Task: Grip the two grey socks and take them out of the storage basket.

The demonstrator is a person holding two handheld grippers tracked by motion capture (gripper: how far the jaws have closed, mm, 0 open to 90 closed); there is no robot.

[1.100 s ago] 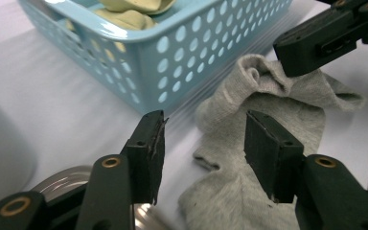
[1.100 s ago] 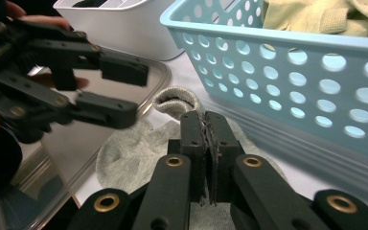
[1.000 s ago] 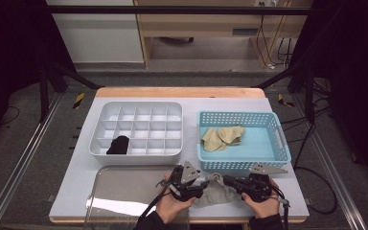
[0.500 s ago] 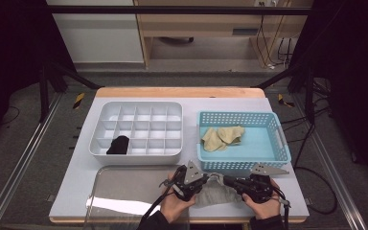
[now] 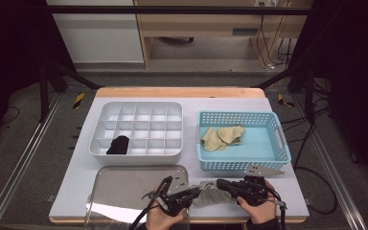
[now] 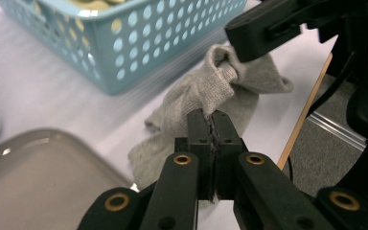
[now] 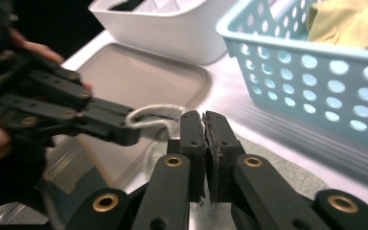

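Since the earlier frames, the jaws of the left hand-held gripper [image 5: 197, 191] have just been closing, and they are now seen clamped flat together on a fold of the grey sock [image 5: 213, 196], which has been drawn slightly toward the metal tray [image 5: 124, 184]. In the left gripper view the pads [image 6: 201, 139] are pressed on the knit near its lower end, while the far end of the grey sock [image 6: 206, 91] is pinched by the right hand-held gripper [image 6: 237, 57]. The right hand-held gripper [image 5: 220, 184] is likewise narrowed to nothing, its jaws shut on the cloth, as is shown in the right gripper view, where a rolled cuff of the grey sock [image 7: 155, 120] is bridged between the two tools. The sock lies at the near edge of the desk [image 5: 76, 177], between the tray's right rim and the front wall of the blue basket [image 5: 244, 163]. It is judged to be light, limp and stretchy, neither fragile nor slippery; it will sag and bunch wherever it is unsupported, so a hold near each end, on a doubled fold or the cuff rather than a single layer, is advised. Beyond, yellow cloth [image 5: 223, 136] is seen in the basket, and a dark sock [image 5: 119, 144] in a front cell of the white divided tray [image 5: 139, 108].
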